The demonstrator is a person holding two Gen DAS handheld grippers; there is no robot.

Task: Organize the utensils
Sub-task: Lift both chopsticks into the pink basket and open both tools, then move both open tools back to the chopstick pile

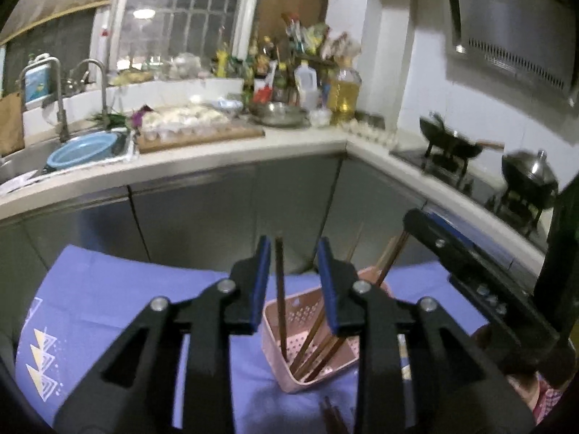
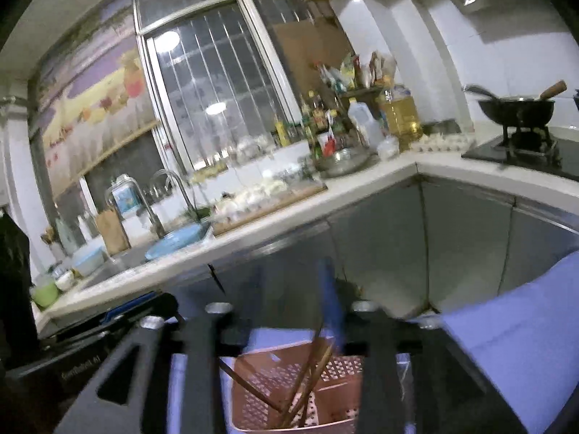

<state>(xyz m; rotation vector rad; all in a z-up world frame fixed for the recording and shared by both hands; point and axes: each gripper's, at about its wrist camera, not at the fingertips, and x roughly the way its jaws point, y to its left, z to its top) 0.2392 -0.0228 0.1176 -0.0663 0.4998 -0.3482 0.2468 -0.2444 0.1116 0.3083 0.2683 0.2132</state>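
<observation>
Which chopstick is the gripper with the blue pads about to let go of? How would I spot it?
Find the purple cloth, then the pink basket on it. One chopstick stands nearly upright between the left gripper pads; the others lean right.

So my left gripper (image 1: 294, 282) is hanging right over the pink basket (image 1: 311, 347), jaws apart with one dark chopstick (image 1: 280, 296) standing nearly upright between the blue pads (image 1: 263, 282), closer to the left one. Can't tell if it's actually touching that pad. Its lower end sits down in the basket. A few more chopsticks (image 1: 318, 347) lean to the right in there. Basket's on the purple cloth (image 1: 108, 300) covering the surface. My right gripper (image 1: 470, 264) pokes in from the right, blurry.
</observation>
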